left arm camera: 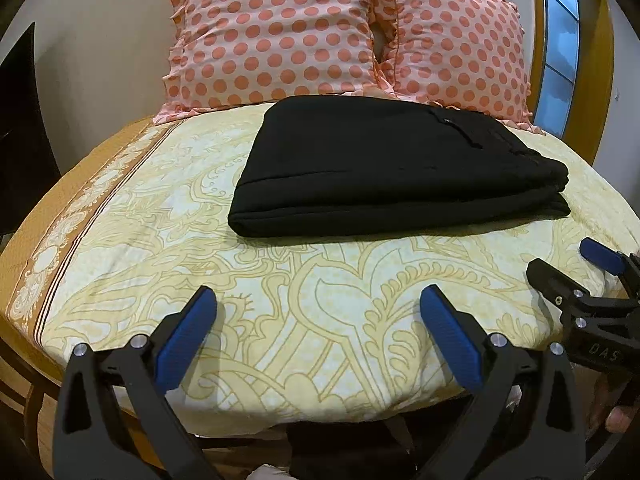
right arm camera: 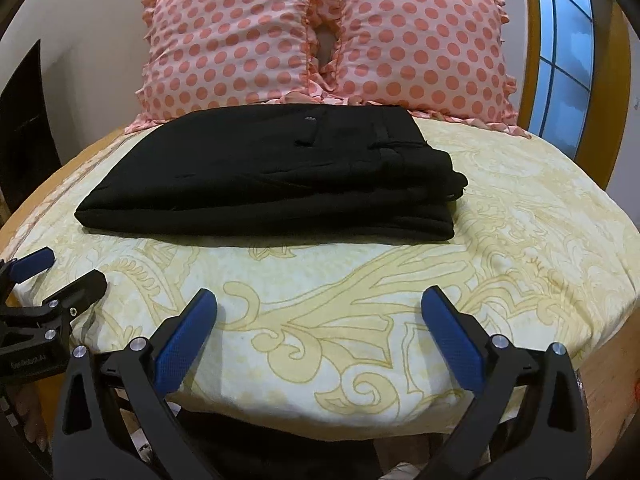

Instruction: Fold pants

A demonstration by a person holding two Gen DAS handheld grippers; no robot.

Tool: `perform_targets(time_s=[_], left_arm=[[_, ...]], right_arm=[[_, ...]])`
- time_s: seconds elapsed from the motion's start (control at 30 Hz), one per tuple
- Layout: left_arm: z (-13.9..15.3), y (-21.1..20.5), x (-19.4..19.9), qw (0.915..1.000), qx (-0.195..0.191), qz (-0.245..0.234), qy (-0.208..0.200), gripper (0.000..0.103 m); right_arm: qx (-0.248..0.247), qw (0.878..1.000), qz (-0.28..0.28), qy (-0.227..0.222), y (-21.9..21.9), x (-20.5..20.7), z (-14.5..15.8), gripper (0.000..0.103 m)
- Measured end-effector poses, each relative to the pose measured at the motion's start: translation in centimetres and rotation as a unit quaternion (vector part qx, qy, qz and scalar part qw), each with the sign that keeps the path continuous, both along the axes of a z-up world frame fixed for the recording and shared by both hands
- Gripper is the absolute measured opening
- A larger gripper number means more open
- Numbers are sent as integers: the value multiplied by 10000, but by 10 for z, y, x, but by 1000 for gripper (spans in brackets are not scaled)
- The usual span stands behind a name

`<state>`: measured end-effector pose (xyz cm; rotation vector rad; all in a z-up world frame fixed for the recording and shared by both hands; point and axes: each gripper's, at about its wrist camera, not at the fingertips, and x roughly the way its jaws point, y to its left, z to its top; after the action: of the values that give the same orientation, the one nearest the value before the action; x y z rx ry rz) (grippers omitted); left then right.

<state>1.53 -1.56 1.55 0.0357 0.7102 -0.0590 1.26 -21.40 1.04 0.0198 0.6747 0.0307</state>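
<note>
The black pants (left arm camera: pixel 384 168) lie folded into a flat stack on the bed, near the pillows; they also show in the right wrist view (right arm camera: pixel 272 176). My left gripper (left arm camera: pixel 318 308) is open and empty, held over the bed's near part, well short of the pants. My right gripper (right arm camera: pixel 318 308) is open and empty too, at the same distance from them. The right gripper also shows at the right edge of the left wrist view (left arm camera: pixel 568 268), and the left gripper at the left edge of the right wrist view (right arm camera: pixel 60 272).
The bed has a cream and yellow patterned sheet (left arm camera: pixel 320 280) with a brown border on the left (left arm camera: pixel 80 208). Two pink polka-dot pillows (left arm camera: pixel 276 36) (left arm camera: pixel 460 48) lean at the head. A window (right arm camera: pixel 564 60) is on the right.
</note>
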Motion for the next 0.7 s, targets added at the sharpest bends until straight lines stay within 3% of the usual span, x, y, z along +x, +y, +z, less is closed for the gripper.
perform_targets(time_s=[0.7], left_arm=[[-1,1,1,10000,3,75,-27,101]], right_arm=[[0,10000,9,-26,-3,0,-1,102]])
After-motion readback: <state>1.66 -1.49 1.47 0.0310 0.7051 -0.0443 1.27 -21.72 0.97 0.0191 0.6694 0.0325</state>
